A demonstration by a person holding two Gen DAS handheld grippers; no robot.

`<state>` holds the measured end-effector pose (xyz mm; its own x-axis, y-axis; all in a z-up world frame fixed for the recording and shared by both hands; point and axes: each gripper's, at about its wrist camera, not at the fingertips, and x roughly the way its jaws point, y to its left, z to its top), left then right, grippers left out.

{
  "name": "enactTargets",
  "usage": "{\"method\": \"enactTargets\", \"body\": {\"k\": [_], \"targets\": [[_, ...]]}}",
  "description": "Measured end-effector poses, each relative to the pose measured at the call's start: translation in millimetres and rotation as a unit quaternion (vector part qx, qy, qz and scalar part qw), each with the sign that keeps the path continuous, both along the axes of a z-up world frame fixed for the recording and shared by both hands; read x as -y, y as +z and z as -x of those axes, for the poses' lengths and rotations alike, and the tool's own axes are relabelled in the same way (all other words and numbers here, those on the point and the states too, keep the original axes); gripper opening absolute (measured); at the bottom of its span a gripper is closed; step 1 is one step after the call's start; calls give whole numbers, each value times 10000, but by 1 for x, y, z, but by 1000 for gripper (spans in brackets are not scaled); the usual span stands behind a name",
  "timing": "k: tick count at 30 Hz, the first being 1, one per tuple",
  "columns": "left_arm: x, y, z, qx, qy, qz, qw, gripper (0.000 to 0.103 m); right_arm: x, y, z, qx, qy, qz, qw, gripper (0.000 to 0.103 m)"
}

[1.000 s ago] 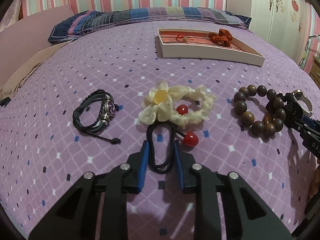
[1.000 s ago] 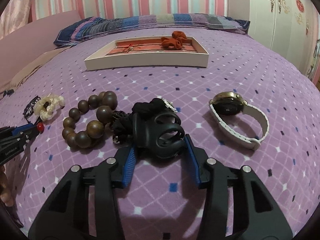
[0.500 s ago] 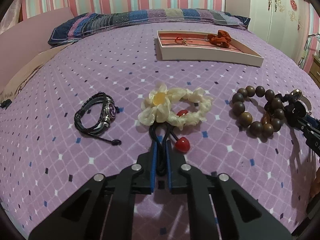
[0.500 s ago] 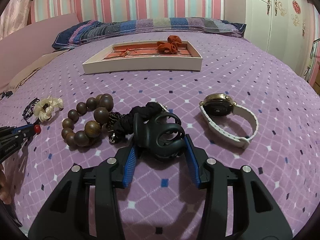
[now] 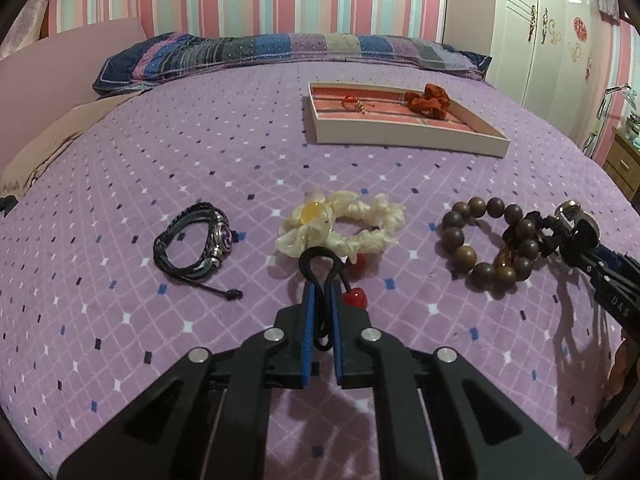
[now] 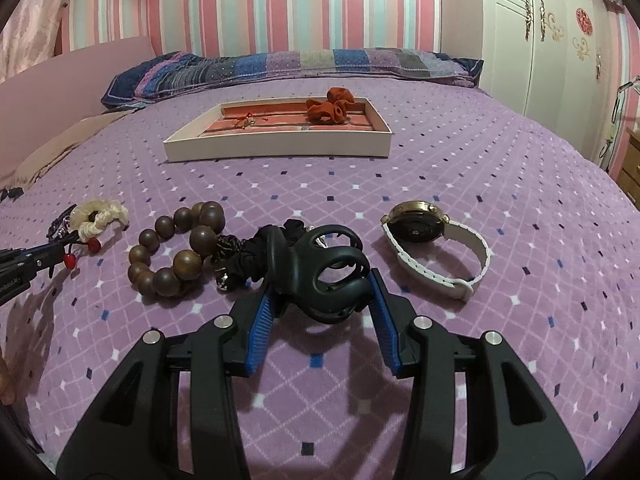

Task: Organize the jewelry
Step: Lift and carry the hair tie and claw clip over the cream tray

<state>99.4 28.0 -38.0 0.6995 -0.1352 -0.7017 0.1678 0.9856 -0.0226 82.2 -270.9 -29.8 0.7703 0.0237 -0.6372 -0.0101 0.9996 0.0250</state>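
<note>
On a purple diamond-patterned bed point(image 5: 120, 184), the left gripper point(image 5: 322, 300) pinches a black hair tie point(image 5: 320, 268); the right gripper point(image 6: 320, 284) clasps a black hair claw point(image 6: 320, 268). Beyond both: tray point(image 6: 280, 148), striped wall point(image 6: 280, 4)

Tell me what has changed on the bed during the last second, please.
The left gripper closed its jaws on the black hair tie with red beads. The right gripper stayed clamped on the black claw clip. The remaining jewelry and the tray kept their places.
</note>
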Motion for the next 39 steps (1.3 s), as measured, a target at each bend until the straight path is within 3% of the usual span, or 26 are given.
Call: {"method": "enactTargets", "body": {"k": [23, 30, 39], "targets": [[4, 43, -2, 397, 8, 103, 9992, 8, 5, 25, -2, 175, 64, -104, 9998, 45], [20, 71, -35, 562, -101, 205, 9982, 8, 10, 42, -35, 126, 97, -237, 9996, 45], [49, 100, -115, 599, -229, 408, 9971, 8, 14, 74, -110, 239, 97, -211, 9994, 45]]}}
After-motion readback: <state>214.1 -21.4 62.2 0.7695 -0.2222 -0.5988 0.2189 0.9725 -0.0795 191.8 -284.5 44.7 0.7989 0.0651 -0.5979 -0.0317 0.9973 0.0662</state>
